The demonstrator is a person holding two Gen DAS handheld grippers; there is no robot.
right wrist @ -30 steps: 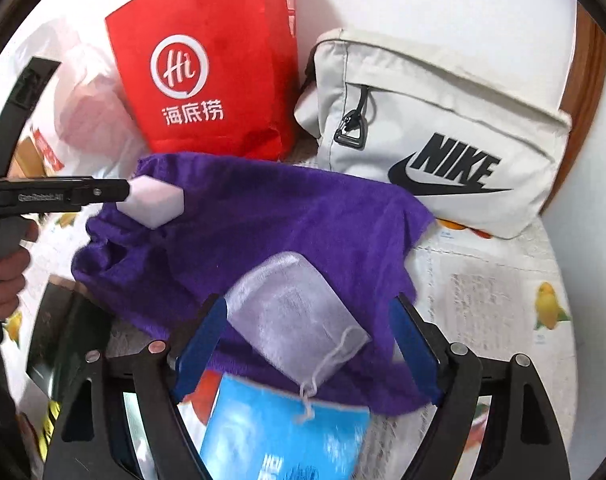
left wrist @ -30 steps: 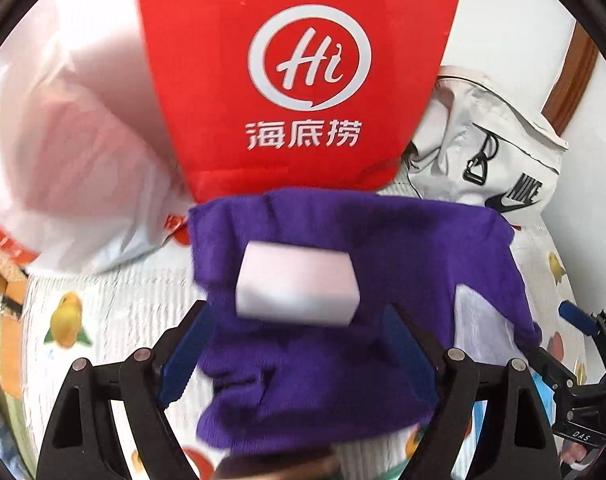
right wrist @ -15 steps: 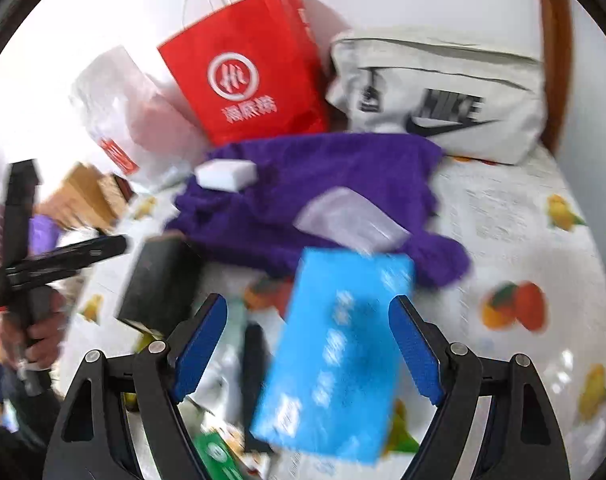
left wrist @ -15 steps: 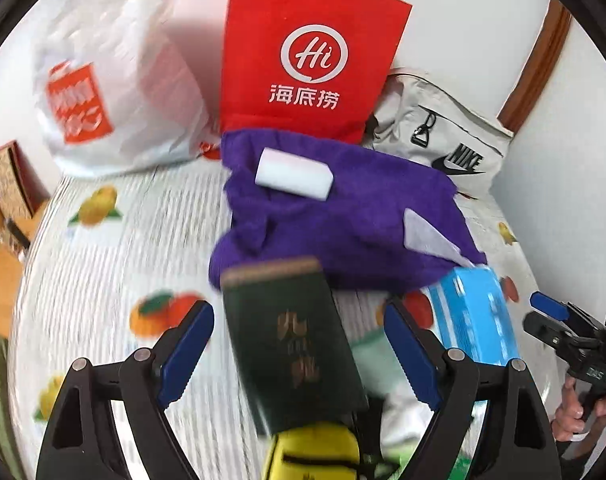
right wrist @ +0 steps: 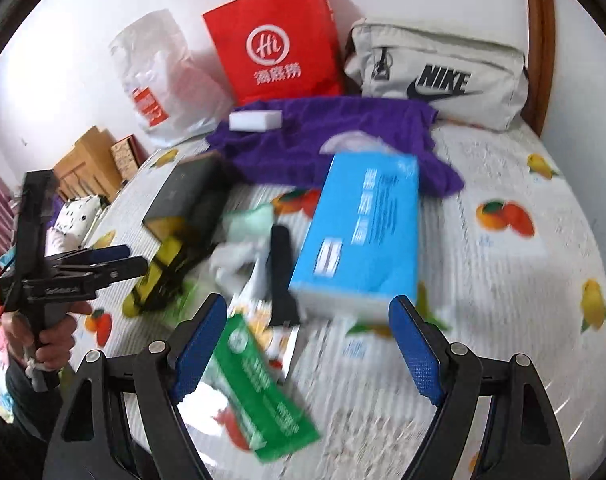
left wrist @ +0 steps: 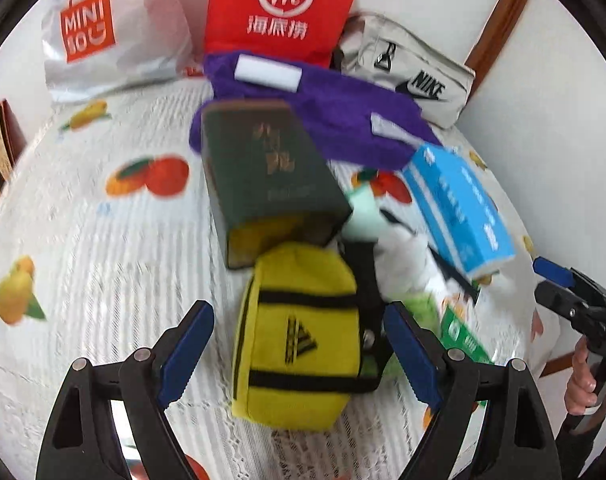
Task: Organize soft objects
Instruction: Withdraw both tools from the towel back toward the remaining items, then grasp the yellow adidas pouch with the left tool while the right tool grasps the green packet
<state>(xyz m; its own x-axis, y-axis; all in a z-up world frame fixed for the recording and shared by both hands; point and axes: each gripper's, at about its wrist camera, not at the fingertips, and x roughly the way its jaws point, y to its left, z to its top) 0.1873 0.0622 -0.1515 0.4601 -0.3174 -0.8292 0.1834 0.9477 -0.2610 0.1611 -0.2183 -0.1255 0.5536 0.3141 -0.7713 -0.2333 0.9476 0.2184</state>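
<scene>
Left claw apart over yellow pouch; right claw apart (empty) near blue box.

left tool — jaws spread wide, nothing held | right tool — jaws spread wide, nothing held

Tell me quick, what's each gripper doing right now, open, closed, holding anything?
Left gripper: open, holding nothing; the yellow pouch lies between its fingers, ungripped.
Right gripper: open, holding nothing, above the green packet and blue box.
</scene>
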